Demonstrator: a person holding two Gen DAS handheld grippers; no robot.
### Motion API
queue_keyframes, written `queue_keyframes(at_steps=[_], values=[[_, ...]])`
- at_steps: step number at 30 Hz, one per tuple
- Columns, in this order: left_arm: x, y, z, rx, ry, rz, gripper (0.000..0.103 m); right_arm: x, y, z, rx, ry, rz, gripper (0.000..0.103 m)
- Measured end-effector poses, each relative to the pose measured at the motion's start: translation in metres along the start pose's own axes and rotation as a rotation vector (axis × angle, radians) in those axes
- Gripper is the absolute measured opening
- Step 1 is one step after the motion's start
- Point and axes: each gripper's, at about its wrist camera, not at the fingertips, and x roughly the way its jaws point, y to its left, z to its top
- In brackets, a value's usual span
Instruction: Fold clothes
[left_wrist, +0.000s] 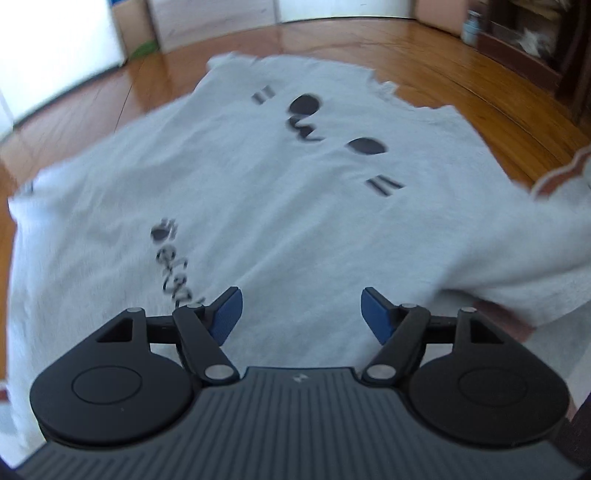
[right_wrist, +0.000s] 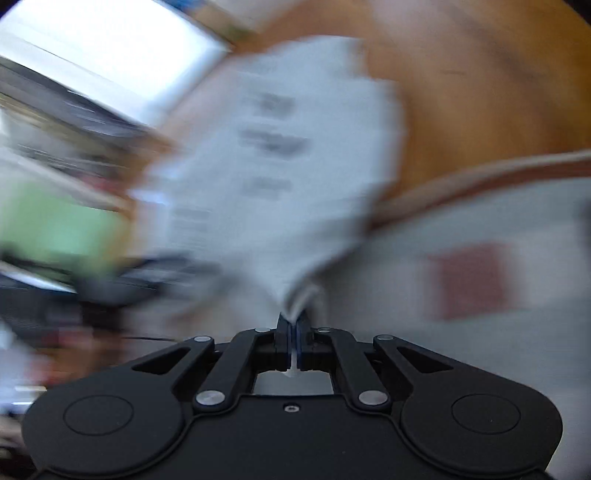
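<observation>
Two grippers worked one white cotton T-shirt with black print (left_wrist: 258, 177), spread across mid-frame on the wooden floor (left_wrist: 424, 48). The left gripper (left_wrist: 301, 314) hovered with jaws apart over its near hem, the shirt's length running away toward the top; the right gripper (right_wrist: 293, 328) was clamped on a white cloth edge fanning upward, though blur hid which edge

One white T-shirt (left_wrist: 258, 206) lies on the wooden floor (left_wrist: 424, 62); two black ovals (left_wrist: 306, 105) are printed on it; two tongs: left tongs (left_wrist: 301, 314) above the T-shirt; right tongs (right_wrist: 293, 332) at its edge.

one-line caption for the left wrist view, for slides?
Open left tool hovering over white printed cotton T-shirt spread on wooden floor.
</observation>
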Motion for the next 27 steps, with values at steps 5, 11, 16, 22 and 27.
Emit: queue_keyframes(at_steps=[5,11,16,22,27], values=[[-0.007,0.007,-0.008,-0.023,-0.016,-0.112,0.071,0.016,-0.005,-0.015,0.029,-0.087,-0.056,0.005],[0.004,-0.01,0.004,0.125,0.009,-0.088,0.077,-0.003,0.02,-0.006,-0.136,-0.235,-0.094,0.005],[0.018,-0.026,0.018,0.257,0.043,-0.033,0.009,-0.013,0.023,0.057,-0.209,-0.274,-0.089,0.004],[0.052,0.017,0.049,0.012,0.026,-0.044,0.029,0.04,0.029,0.127,-0.245,-0.273,-0.354,0.009],[0.051,0.052,0.033,-0.13,0.018,-0.079,0.05,0.038,0.031,0.104,-0.173,-0.344,-0.291,0.029]])
